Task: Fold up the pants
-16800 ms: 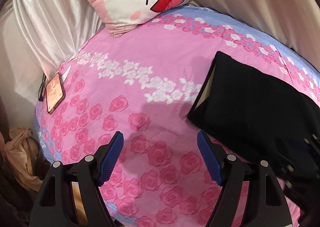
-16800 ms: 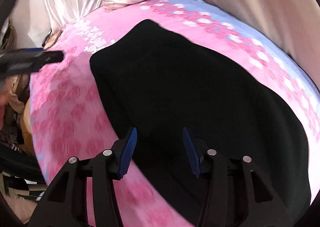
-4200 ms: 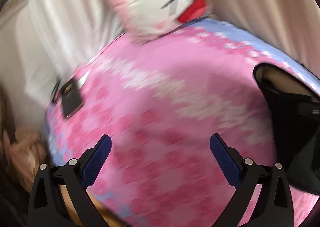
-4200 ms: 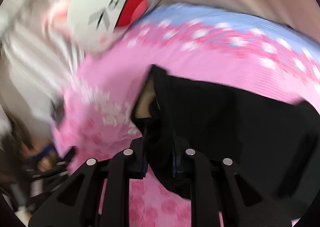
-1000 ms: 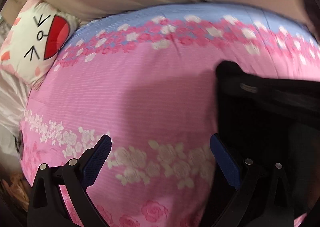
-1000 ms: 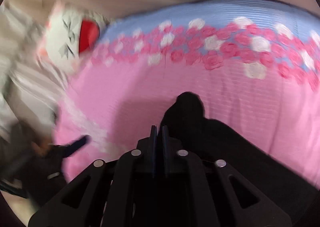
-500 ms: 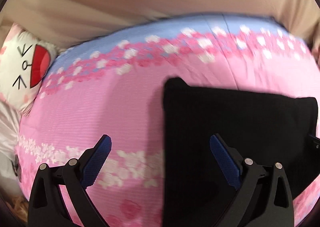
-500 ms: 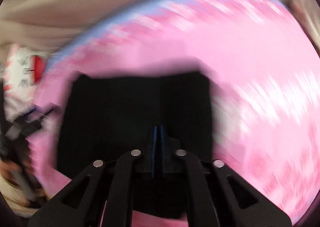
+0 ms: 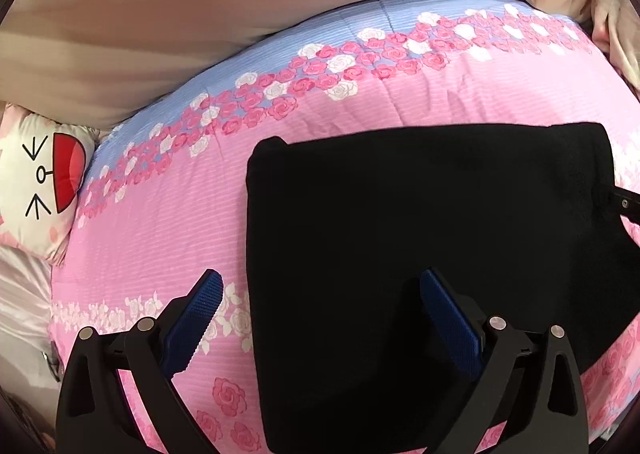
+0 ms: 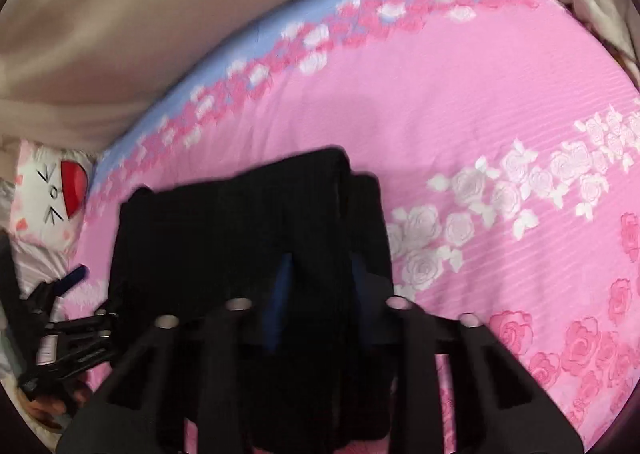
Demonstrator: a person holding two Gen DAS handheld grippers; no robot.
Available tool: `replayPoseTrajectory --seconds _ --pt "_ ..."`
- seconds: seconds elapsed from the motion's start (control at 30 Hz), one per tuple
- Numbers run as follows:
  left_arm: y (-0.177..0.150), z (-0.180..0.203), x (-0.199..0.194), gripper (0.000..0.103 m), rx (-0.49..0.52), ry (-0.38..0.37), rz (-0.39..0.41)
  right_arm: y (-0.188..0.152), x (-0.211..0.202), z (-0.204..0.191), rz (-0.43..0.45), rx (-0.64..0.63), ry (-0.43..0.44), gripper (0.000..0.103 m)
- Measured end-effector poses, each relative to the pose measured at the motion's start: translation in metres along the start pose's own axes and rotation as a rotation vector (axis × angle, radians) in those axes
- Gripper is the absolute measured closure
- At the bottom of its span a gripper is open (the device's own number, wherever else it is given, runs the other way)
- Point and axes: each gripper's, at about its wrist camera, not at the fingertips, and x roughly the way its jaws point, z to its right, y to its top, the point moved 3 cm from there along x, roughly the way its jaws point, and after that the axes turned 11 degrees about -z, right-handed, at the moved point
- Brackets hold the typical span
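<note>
The black pants (image 9: 420, 221) lie folded into a flat rectangle on the pink rose bedspread (image 9: 168, 213). My left gripper (image 9: 320, 314) is open and empty, hovering over the pants' near left edge, its right finger above the cloth. In the right wrist view the pants (image 10: 224, 238) lie in front of my right gripper (image 10: 320, 290). Its blue pads (image 10: 280, 294) stand apart with a fold of black cloth between them; the view is blurred. The right gripper's tip shows at the pants' right edge in the left wrist view (image 9: 624, 205).
A white cartoon-face pillow (image 9: 40, 181) lies at the left end of the bed. Beige curtains (image 9: 200, 13) hang behind the bed. The bedspread's blue band (image 9: 360, 33) runs along the far edge. The left gripper shows in the right wrist view (image 10: 68, 286).
The right gripper's jaws, shut on the pants half a second ago, have parted. The pants now lie flat and folded. The left gripper has drawn nearer over the pants.
</note>
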Motion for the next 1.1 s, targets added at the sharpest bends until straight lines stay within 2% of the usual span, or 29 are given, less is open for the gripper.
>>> replayPoseTrajectory --seconds 0.07,0.13,0.17,0.23,0.27,0.3,0.37,0.47,0.53,0.57,0.67,0.73,0.8,0.83,0.87,0.93,1.0,1.03,1.07,1.1 --pt "-0.002 -0.004 0.0 0.005 -0.008 0.007 -0.005 0.001 -0.013 0.009 0.028 0.037 0.033 0.095" --pt "-0.004 -0.006 0.002 0.005 -0.016 0.009 -0.012 -0.001 -0.017 0.026 0.035 0.066 0.024 0.096" --pt "-0.007 -0.008 0.007 0.005 -0.02 0.015 -0.019 -0.003 -0.01 0.032 0.008 0.067 0.021 0.096" --pt "-0.012 -0.006 0.019 0.005 -0.017 0.02 -0.049 -0.002 0.003 0.029 -0.002 0.039 0.016 0.093" --pt "-0.013 -0.006 0.022 0.005 -0.022 0.022 -0.052 0.001 -0.002 0.025 0.001 0.033 0.016 0.085" --pt "-0.014 -0.007 0.021 0.005 -0.026 0.024 -0.045 0.002 -0.008 0.025 -0.006 0.047 0.042 0.082" --pt "-0.012 -0.011 0.016 0.005 -0.029 0.02 -0.038 0.0 -0.027 0.029 0.019 0.104 0.089 0.082" --pt "-0.011 -0.016 0.015 0.005 -0.045 -0.016 -0.044 -0.014 -0.051 0.032 0.078 0.125 0.044 0.043" --pt "-0.01 -0.018 0.015 0.005 -0.05 -0.031 -0.057 -0.022 -0.062 0.019 0.087 0.07 0.072 0.046" --pt "-0.01 -0.018 0.015 0.005 -0.048 -0.03 -0.056 -0.024 -0.067 0.004 0.082 0.025 0.106 0.059" --pt "-0.01 -0.015 0.015 0.005 -0.042 -0.03 -0.062 -0.031 -0.063 -0.046 0.048 -0.113 0.144 0.061" --pt "-0.01 -0.014 0.017 0.005 -0.04 -0.038 -0.067 -0.036 -0.042 -0.062 -0.002 -0.165 0.111 0.062" --pt "-0.008 -0.015 0.017 0.005 -0.04 -0.049 -0.07 -0.046 -0.016 -0.054 -0.057 -0.161 0.038 0.062" --pt "-0.008 -0.015 0.017 0.005 -0.039 -0.053 -0.069 -0.051 -0.011 -0.044 -0.058 -0.138 0.028 0.065" --pt "-0.008 -0.016 0.017 0.005 -0.039 -0.055 -0.066 -0.053 -0.014 -0.031 -0.04 -0.094 0.059 0.08" --pt "-0.008 -0.017 0.016 0.005 -0.039 -0.058 -0.062 -0.053 -0.027 -0.013 -0.028 -0.013 0.079 0.083" --pt "-0.009 -0.019 0.017 0.005 -0.046 -0.062 -0.06 -0.05 -0.048 0.001 0.012 0.033 0.013 0.076" --pt "-0.01 -0.021 0.016 0.005 -0.051 -0.067 -0.061 -0.049 -0.054 0.005 0.019 0.041 -0.007 0.074" --pt "-0.011 -0.022 0.016 0.005 -0.056 -0.075 -0.064 -0.049 -0.06 0.01 0.017 0.057 -0.011 0.068" --pt "-0.013 -0.026 0.013 0.005 -0.063 -0.09 -0.067 -0.049 -0.064 0.015 0.013 0.08 0.005 0.049"
